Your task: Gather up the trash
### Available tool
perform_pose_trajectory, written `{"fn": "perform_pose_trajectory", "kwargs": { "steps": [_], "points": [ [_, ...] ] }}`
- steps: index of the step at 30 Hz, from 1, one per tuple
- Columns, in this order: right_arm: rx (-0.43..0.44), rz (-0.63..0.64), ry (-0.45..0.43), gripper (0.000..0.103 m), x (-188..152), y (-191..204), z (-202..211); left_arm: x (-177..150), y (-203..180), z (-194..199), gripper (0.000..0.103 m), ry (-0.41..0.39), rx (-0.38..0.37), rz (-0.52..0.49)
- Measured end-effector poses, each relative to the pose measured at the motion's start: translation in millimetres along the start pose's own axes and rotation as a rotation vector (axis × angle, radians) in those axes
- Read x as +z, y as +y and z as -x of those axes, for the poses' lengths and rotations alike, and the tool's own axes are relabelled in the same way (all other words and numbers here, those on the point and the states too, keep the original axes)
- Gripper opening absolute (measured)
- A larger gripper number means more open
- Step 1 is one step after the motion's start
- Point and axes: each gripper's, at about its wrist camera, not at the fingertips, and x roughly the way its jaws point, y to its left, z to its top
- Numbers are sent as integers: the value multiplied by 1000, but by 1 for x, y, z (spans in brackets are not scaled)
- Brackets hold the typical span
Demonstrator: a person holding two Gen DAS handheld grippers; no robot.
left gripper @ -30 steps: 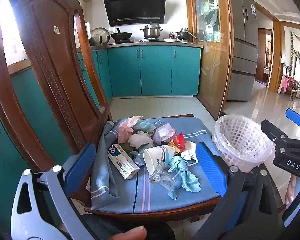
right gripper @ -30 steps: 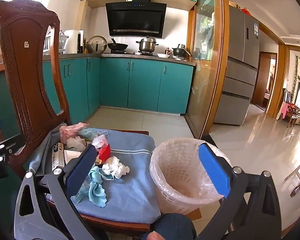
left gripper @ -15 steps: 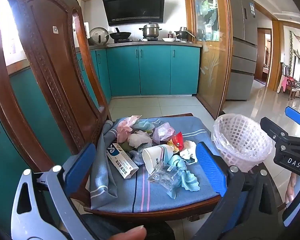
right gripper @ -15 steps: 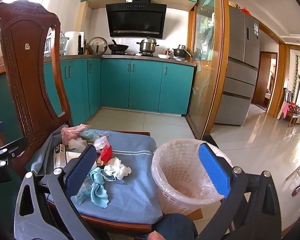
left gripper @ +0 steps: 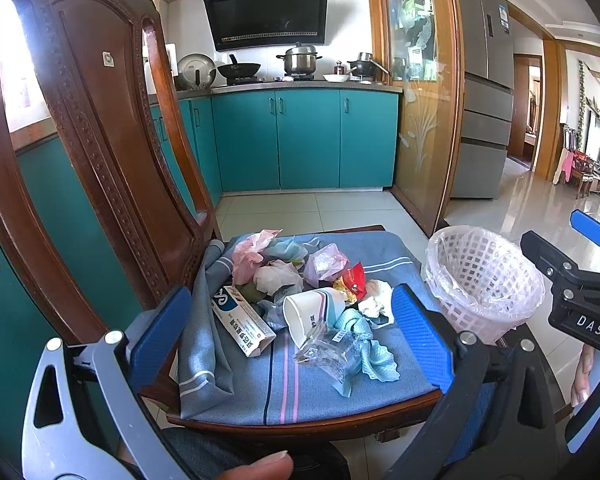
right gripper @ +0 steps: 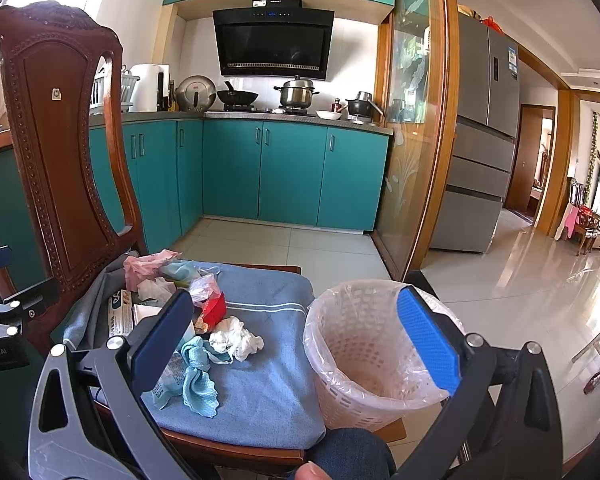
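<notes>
On the chair cushion (left gripper: 380, 368), mixed trash (left gripper: 300, 296) lies beside the lined basket (right gripper: 364, 352). Left gripper (left gripper: 292, 332) and right gripper (right gripper: 296, 332): jaws wide, empty. Risk: light wrappers slipping from a loose pinch, or the basket tipping if nudged.

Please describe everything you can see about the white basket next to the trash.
The white basket is a round, lattice-walled plastic bin, wider at the rim than at the base, lined with a thin clear plastic bag folded over its rim. It stands upright at the right edge of the chair seat, partly on the blue cloth. It looks empty. Nothing grips it; the trash lies apart, to its left.
</notes>
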Motion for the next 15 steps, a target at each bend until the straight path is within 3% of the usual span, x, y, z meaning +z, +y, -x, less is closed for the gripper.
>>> {"fn": "perform_pose_trajectory", "kwargs": {
  "steps": [15],
  "points": [
    [3,-3,-8,100,0,2,2,-1,-2,3,100,0,-3,0]
  ]
}}
